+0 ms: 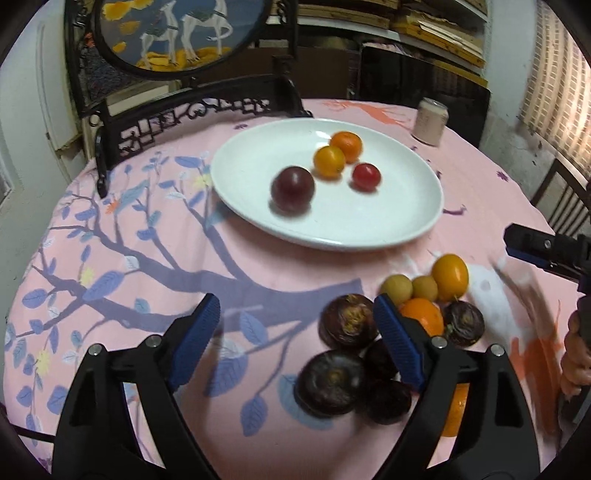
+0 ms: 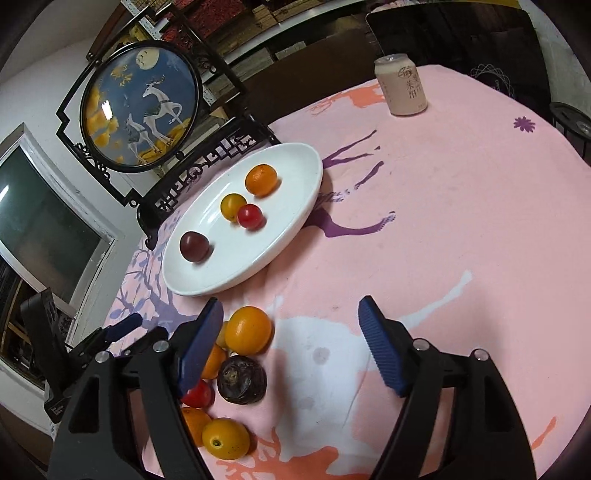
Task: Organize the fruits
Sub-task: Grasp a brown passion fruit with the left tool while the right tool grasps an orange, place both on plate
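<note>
A white plate (image 1: pixel 406 229) (image 2: pixel 258 251) on the pink cloth holds a dark plum (image 1: pixel 292 188), a yellow fruit (image 1: pixel 328 161), an orange (image 1: pixel 347 146) and a small red fruit (image 1: pixel 365 177). In front of the plate lies a loose pile: dark mangosteens (image 1: pixel 349 321), an orange (image 2: pixel 248 329), yellow fruit (image 1: pixel 450 277) and small tan ones (image 1: pixel 397 290). My left gripper (image 1: pixel 297 310) is open above the cloth, its right finger over the pile and one mangosteen just inside it, untouched. My right gripper (image 2: pixel 291 314) is open too, with its left finger beside the orange and bare cloth between the pads.
A pale drink can (image 2: pixel 400 86) (image 1: pixel 430 122) stands at the far side of the round table. A round deer painting in a black carved stand (image 2: pixel 140 107) (image 1: pixel 166 33) rises just behind the plate. A hand (image 1: pixel 576 350) shows at the right edge.
</note>
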`<state>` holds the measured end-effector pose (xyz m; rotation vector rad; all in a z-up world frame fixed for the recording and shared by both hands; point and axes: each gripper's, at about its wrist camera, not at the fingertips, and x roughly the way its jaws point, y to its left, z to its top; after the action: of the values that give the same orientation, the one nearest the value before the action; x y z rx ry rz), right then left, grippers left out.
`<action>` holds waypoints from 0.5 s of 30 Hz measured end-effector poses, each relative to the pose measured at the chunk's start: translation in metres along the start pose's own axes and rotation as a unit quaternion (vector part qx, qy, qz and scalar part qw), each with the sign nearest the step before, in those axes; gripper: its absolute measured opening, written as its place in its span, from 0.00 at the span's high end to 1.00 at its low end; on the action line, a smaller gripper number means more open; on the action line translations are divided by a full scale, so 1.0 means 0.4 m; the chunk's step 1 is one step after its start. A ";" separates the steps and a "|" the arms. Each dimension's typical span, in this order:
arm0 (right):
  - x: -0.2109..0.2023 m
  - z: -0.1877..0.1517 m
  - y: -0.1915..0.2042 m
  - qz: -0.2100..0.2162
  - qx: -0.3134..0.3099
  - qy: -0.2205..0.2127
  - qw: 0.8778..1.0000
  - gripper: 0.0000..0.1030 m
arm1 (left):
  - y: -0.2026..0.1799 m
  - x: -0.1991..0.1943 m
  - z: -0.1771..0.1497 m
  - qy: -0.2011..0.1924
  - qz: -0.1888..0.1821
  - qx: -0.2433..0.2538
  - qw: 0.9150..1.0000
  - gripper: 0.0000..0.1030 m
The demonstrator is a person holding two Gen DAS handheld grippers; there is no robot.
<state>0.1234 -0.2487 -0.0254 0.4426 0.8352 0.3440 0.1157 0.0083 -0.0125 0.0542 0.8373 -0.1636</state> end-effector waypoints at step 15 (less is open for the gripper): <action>0.003 -0.004 0.010 0.001 -0.007 0.004 1.000 0.26 | 0.097 0.053 0.011 0.031 0.085 -0.045 0.995 0.06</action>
<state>0.1222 -0.2444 -0.0251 0.4285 0.8398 0.3530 0.1392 0.0436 -0.0259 0.0470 0.8971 0.0366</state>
